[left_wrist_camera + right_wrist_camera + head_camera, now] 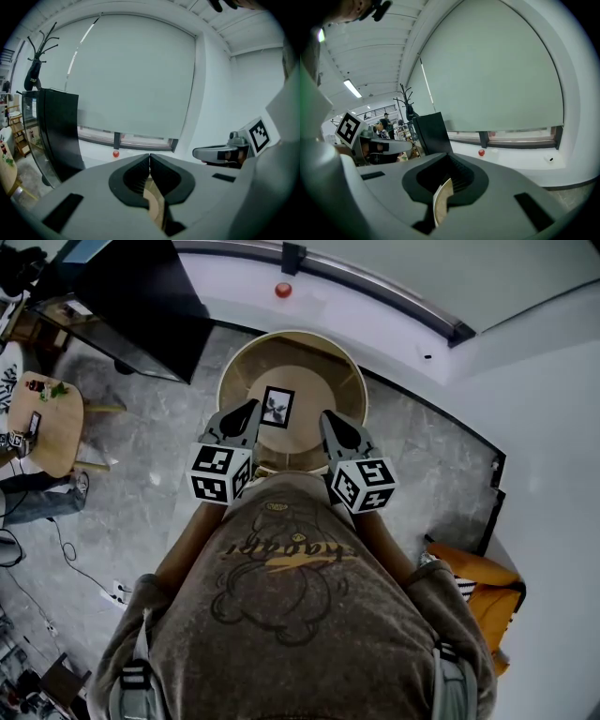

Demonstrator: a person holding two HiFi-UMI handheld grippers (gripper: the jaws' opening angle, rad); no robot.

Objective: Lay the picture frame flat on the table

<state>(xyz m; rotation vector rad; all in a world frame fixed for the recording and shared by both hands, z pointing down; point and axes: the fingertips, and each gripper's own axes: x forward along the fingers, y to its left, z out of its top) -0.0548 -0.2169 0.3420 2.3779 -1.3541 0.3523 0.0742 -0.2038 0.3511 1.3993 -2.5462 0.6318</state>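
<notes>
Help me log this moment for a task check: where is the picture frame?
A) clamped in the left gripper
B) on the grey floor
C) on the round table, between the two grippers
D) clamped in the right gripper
C: the head view shows the picture frame on the round table, between the left gripper and right gripper, both shut and empty.

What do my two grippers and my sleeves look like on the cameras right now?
The left gripper and right gripper are alike: grey fingers lined with black ribbed pads. Each carries a white cube printed with black square markers. No cables show. The person wears a grey-brown, short-sleeved T-shirt with a cartoon print.
</notes>
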